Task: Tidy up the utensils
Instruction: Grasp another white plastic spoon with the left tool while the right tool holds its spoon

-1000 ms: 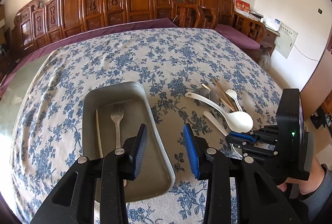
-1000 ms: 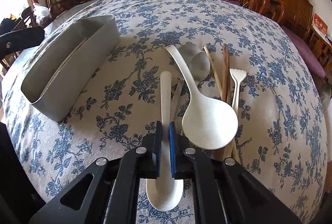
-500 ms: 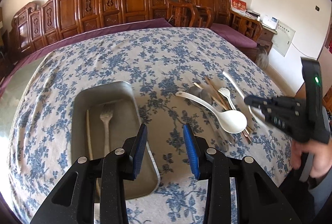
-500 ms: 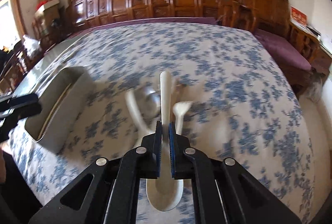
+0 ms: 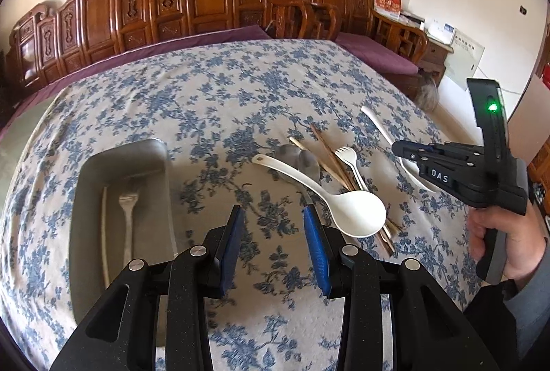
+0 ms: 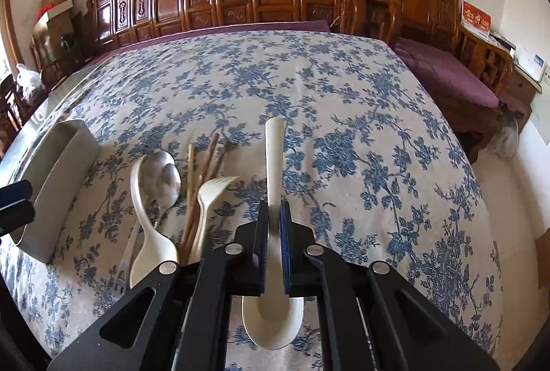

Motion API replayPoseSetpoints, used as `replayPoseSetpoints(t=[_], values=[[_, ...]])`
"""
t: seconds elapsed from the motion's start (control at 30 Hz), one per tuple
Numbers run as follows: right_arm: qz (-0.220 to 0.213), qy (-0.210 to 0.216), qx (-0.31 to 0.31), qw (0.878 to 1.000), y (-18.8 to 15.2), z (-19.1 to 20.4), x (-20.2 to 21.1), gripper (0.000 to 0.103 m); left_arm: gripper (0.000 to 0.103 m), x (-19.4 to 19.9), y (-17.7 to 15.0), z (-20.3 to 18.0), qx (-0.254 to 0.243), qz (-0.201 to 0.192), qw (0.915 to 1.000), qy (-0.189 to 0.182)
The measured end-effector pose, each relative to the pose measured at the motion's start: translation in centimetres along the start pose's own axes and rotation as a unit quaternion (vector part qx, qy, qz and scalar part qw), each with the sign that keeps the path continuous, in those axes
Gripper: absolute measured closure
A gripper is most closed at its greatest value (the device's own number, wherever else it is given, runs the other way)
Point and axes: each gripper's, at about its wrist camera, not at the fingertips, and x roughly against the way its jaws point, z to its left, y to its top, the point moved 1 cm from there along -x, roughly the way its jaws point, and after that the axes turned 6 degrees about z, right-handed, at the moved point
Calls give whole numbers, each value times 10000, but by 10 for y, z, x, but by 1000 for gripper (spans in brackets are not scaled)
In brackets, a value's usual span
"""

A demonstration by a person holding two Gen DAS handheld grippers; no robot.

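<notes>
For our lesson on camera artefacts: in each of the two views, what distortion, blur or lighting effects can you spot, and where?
Left wrist view: fisheye bends the table edge into a curve, dark corners frame the picture, and the metal tray and its fork look slightly soft. Right wrist view: the same bulging, daylight from the left, and the white spoon in the right gripper stays sharp.

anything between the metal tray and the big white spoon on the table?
Only bare floral tablecloth between metal tray and big white spoon; left wrist view shows it.

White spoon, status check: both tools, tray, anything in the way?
Right tool shut on white spoon, lifted. Left tool open, empty. Tray holds a fork. Path to tray looks clear.
</notes>
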Motion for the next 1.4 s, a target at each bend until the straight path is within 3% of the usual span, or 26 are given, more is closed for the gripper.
replayPoseSetpoints(t=[0.6, 1.0, 1.27, 1.4], values=[[177, 262, -337, 9989, -5, -25, -20, 95, 69, -82, 28, -35, 300, 591, 9975, -260], [82, 475, -463, 9978, -1, -26, -15, 95, 69, -105, 26, -45, 336, 749, 9965, -181], [73, 494, -477, 9976, -1, -25, -16, 95, 94, -105, 29, -45, 281, 712, 9970, -71], [55, 512, -474, 9975, 0, -25, -15, 95, 98, -100, 28, -45, 218, 635, 9977, -16]])
